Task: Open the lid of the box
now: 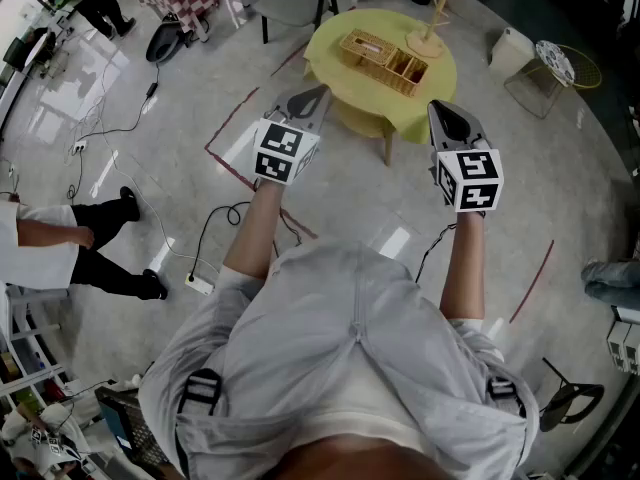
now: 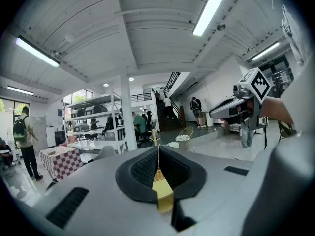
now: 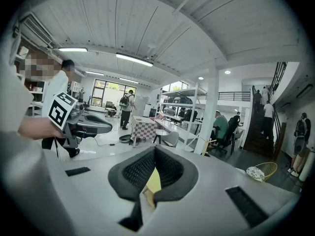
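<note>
Plainly approach step: your left tool point(image 1: 318, 93), right tool point(image 1: 438, 110) clenched, empty, well short of box point(image 1: 385, 60) on desk point(image 1: 350, 98); walk closer, unclench.

The box point(image 1: 385, 60) was rough woven wicker on a matt yellow surface point(image 1: 335, 43). The floor point(image 1: 180, 168) shone glossy. The left gripper point(image 1: 308, 100) and right gripper point(image 1: 446, 120) had matt grey plastic shells.
</note>
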Demonstrator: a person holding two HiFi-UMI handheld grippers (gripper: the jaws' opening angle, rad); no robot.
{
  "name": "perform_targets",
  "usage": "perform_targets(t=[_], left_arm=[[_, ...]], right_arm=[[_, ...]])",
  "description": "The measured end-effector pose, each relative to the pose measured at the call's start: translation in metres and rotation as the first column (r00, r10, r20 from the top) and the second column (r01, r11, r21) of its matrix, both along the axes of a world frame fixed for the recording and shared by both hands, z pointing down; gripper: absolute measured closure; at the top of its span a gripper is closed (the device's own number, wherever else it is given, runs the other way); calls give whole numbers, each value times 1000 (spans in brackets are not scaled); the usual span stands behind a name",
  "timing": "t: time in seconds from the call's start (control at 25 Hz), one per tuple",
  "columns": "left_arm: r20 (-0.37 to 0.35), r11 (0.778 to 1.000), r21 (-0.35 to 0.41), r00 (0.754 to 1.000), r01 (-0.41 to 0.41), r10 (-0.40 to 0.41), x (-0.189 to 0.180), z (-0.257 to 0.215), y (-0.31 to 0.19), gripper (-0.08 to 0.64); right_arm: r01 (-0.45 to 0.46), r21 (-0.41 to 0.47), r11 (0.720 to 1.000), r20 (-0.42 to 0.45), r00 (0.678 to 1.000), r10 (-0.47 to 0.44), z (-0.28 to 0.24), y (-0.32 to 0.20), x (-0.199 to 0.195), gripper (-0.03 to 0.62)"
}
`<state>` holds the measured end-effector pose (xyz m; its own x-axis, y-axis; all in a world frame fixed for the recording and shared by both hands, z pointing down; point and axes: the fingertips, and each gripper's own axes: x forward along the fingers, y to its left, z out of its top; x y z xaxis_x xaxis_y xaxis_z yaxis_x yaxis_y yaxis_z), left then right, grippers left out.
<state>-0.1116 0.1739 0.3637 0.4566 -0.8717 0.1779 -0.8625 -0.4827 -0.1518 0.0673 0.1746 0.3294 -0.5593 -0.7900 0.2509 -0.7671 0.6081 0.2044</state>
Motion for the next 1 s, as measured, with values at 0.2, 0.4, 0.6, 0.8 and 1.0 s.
perform_targets(t=[0.2, 0.4, 0.6, 0.8, 1.0], left_arm=[[11, 1000, -2, 1000, -1, 1, 12, 1, -6, 529], [15, 1000, -16, 1000, 6, -6, 27, 5, -10, 529], [18, 999, -32, 999, 29, -28, 46, 14, -13, 529], [23, 998, -45, 998, 53, -52, 68, 25, -9, 529], [13, 994, -72, 996, 84, -83, 75, 34, -20, 529]], right_arm=[[-2, -1, 1000, 13, 1000, 2, 2, -8, 11, 569], [5, 23, 1000, 73, 997, -6, -3, -14, 26, 569], [33, 17, 999, 92, 995, -34, 2, -21, 42, 569], [69, -9, 998, 89, 994, -68, 15, -25, 62, 569], [89, -48, 995, 114, 990, -83, 27, -39, 72, 569]])
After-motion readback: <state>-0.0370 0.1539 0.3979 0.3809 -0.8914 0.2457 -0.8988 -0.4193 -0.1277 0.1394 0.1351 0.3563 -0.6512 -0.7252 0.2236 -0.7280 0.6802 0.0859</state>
